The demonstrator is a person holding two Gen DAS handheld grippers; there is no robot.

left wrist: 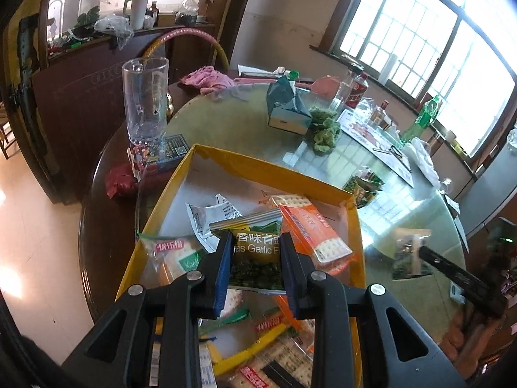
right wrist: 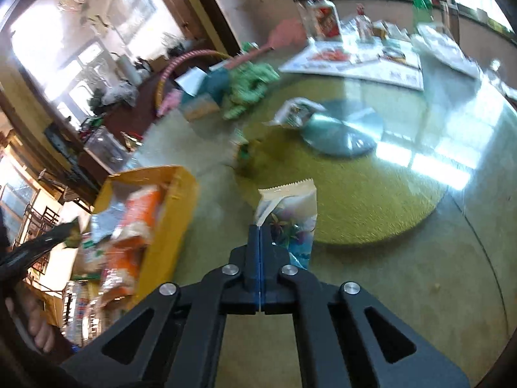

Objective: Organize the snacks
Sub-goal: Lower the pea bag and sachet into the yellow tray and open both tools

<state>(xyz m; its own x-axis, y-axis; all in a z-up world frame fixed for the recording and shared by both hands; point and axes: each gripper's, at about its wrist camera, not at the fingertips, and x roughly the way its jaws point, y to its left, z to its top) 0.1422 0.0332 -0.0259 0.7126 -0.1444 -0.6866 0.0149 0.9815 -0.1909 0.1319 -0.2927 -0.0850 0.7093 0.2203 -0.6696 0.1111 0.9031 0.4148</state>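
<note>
The left gripper (left wrist: 255,265) hangs over the yellow box (left wrist: 323,181), its blue-padded fingers apart with nothing between them; the green garlic-pea packet (left wrist: 258,255) lies just below and ahead of that gap, resting on the pile. To the right of its fingers leans an orange cracker pack (left wrist: 310,226), to the left a green-and-white biscuit pack (left wrist: 174,255), and further ahead a crumpled white wrapper (left wrist: 210,216).

The right gripper (right wrist: 260,242) is pinched tight on the corner of a pale, colourfully printed snack packet (right wrist: 290,216), which sticks out ahead and slightly right of the tips above the glass table (right wrist: 420,274). The box sits well off to its left (right wrist: 161,213).

The grip looks thin: only an edge of the wrapper is caught, so I'd worry a quick swing toward the box could let the packet slip or twist free and land on the glass. The picture is blurred, so how much is held I can't say. The box's near wall could also catch the dangling packet.
</note>
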